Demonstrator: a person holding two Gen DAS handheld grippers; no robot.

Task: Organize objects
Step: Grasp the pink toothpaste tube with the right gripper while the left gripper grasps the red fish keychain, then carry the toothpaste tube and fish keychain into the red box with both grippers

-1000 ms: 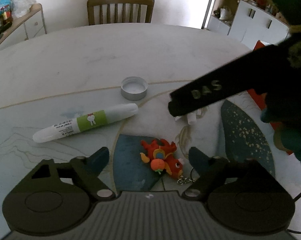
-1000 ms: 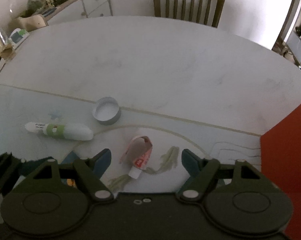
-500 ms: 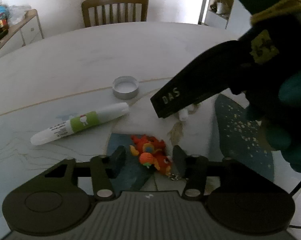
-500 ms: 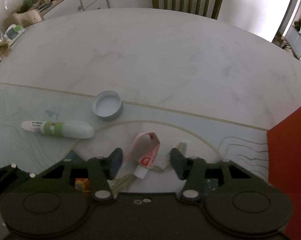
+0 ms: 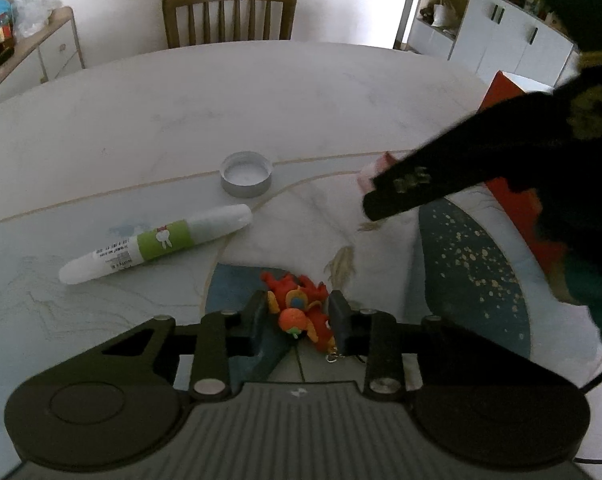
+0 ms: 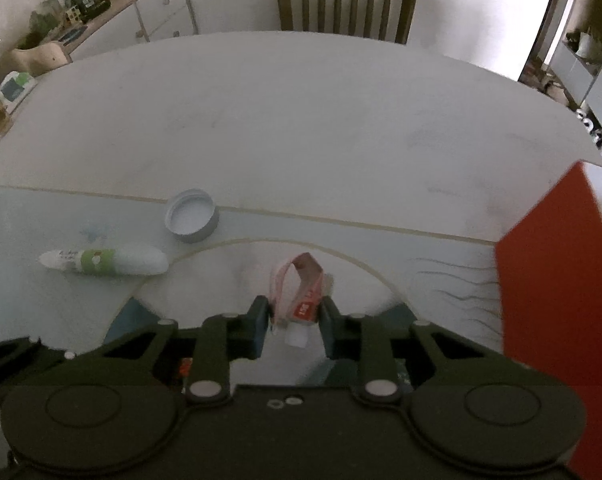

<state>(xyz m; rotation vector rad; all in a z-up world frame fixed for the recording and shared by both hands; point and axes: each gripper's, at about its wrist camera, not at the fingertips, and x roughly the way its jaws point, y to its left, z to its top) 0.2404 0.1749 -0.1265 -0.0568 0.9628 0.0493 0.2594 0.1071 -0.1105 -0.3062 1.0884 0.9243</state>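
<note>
**Left wrist view: both grippers close in at once**

Big change on the table: both pairs of jaws, wide apart a second ago, have just been closing, each with something between them. The left gripper now stands narrow around the red-orange plush keychain on the blue patch of the table, pads right against its sides. Over on the right, the right gripper has pinched in on the folded pink-and-red tube, pads touching it at the cap end. I'd call that two pickups starting together. Untouched for now: the white tube with the green band and the grey lid. A red box waits at the right edge.
</note>
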